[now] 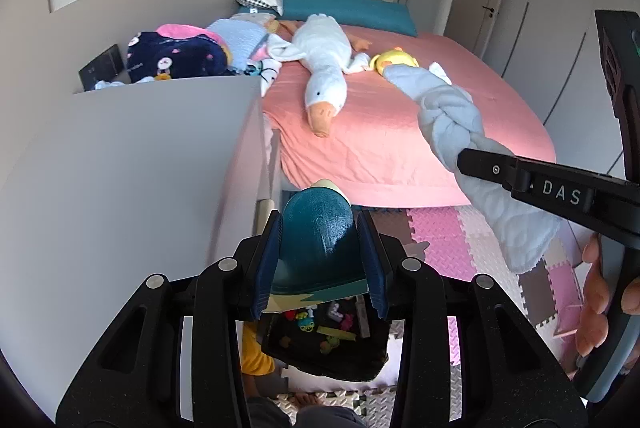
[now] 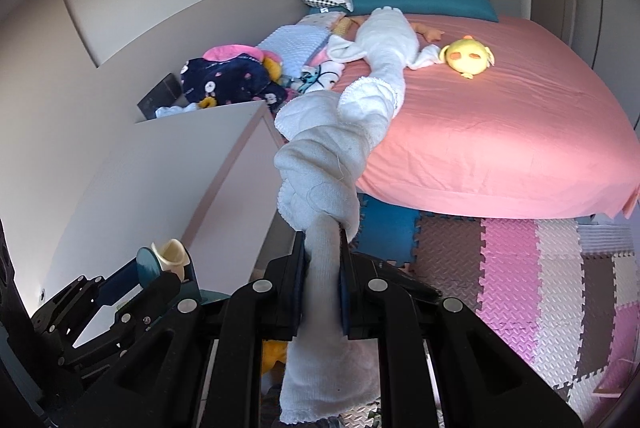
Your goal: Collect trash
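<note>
My left gripper (image 1: 320, 234) is shut on the teal handle (image 1: 316, 228) of a dark bin (image 1: 324, 344) that hangs below it with several small colourful bits inside. It also shows in the right wrist view (image 2: 160, 268) at the lower left. My right gripper (image 2: 322, 260) is shut on a knotted white cloth (image 2: 324, 163) and holds it up in the air. In the left wrist view the cloth (image 1: 452, 119) hangs from the right gripper (image 1: 472, 159), right of and above the bin.
A pink bed (image 1: 392, 123) carries a white goose plush (image 1: 320, 63), a yellow plush (image 2: 468, 55), pillows and a heap of clothes (image 1: 176, 55). A white cabinet (image 1: 132, 155) stands at left. Foam puzzle mats (image 2: 540, 276) cover the floor.
</note>
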